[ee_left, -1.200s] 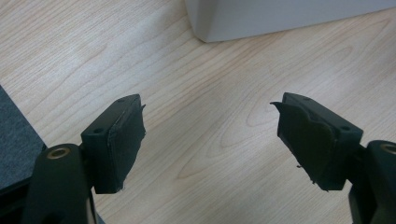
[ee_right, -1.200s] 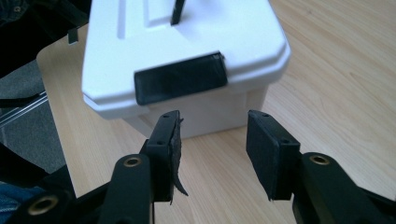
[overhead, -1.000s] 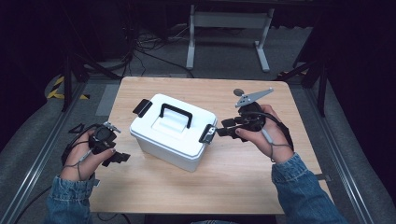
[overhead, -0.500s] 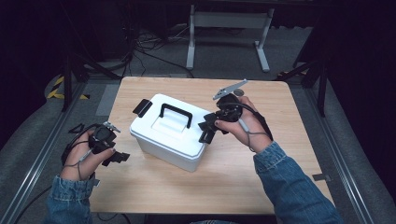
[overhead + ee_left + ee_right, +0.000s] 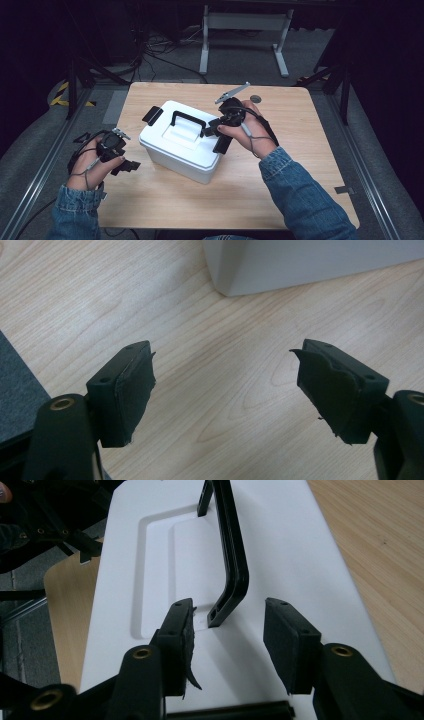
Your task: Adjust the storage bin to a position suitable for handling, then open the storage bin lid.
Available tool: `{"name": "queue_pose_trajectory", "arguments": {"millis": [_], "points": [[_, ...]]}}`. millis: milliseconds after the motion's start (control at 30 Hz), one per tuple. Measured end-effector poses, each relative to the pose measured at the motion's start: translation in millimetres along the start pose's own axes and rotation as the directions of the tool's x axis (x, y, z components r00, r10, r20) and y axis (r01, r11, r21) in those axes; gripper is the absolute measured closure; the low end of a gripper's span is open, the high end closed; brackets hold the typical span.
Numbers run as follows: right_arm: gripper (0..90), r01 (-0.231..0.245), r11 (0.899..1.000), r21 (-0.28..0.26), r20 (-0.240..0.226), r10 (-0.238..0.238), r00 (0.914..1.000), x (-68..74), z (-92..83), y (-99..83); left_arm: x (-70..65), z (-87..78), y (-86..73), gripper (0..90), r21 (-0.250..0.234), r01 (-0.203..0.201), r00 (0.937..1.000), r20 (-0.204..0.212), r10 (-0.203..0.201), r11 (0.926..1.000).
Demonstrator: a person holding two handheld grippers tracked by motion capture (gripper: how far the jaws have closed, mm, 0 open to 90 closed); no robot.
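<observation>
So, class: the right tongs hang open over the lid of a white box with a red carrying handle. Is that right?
Not quite. The handle is black, not red, as the right gripper view shows. The rest holds: the right tongs hang open over the lid of the white box.

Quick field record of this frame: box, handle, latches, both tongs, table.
box: white lidded storage box, on the wooden table, set at an angle
handle: black carry handle, standing up on the lid
latch: black latch at the far-left end, flipped outward
left tongs: open, empty, low over the table beside the box's near corner
right tongs: open, over the lid, jaws either side of the handle's near end, pads not touching it
other: small round dark object on the table behind the right hand
</observation>
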State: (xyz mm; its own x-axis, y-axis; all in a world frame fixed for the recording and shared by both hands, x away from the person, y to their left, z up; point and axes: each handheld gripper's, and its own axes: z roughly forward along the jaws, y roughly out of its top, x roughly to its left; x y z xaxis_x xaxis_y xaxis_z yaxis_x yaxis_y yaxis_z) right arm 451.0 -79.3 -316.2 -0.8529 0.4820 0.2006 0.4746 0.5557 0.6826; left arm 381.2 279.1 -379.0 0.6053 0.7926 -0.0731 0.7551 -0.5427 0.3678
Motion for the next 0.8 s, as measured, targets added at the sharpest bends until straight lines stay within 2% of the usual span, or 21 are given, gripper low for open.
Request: {"name": "queue_pose_trajectory", "arguments": {"millis": [133, 333, 533, 600, 800], "points": [[56.5, -0.001, 1.0, 0.004, 0.0, 0.001, 1.0, -1.2, 7.1, 2.2, 0.7, 0.9, 0.2, 23.6, 0.004, -0.006, 1.0, -0.002, 0.006, 1.0], [61.8, 0.0, 1.0, 0.008, 0.002, 0.0, 1.0, -1.7, 17.5, 5.0, 0.6, 0.7, -0.1, 23.6, 0.0, -0.005, 1.0, -0.001, 0.005, 1.0], [72.4, 0.01, 1.0, 0.01, 0.003, -0.01, 0.9999, 0.7, 23.1, 6.9, 0.4, 0.6, -0.9, 23.5, 0.002, -0.002, 1.0, 0.0, 0.002, 1.0], [73.3, 0.012, 1.0, 0.011, 0.003, -0.012, 0.9999, 1.2, 23.4, 7.1, 0.5, 0.2, -1.1, 23.5, 0.001, 0.001, 1.0, 0.0, -0.001, 1.0], [84.0, 0.039, 0.999, 0.014, -0.02, -0.038, 0.9991, 5.4, 25.8, 8.1, 0.0, 1.1, -1.2, 23.5, 0.003, 0.0, 1.0, 0.002, 0.0, 1.0]]}}
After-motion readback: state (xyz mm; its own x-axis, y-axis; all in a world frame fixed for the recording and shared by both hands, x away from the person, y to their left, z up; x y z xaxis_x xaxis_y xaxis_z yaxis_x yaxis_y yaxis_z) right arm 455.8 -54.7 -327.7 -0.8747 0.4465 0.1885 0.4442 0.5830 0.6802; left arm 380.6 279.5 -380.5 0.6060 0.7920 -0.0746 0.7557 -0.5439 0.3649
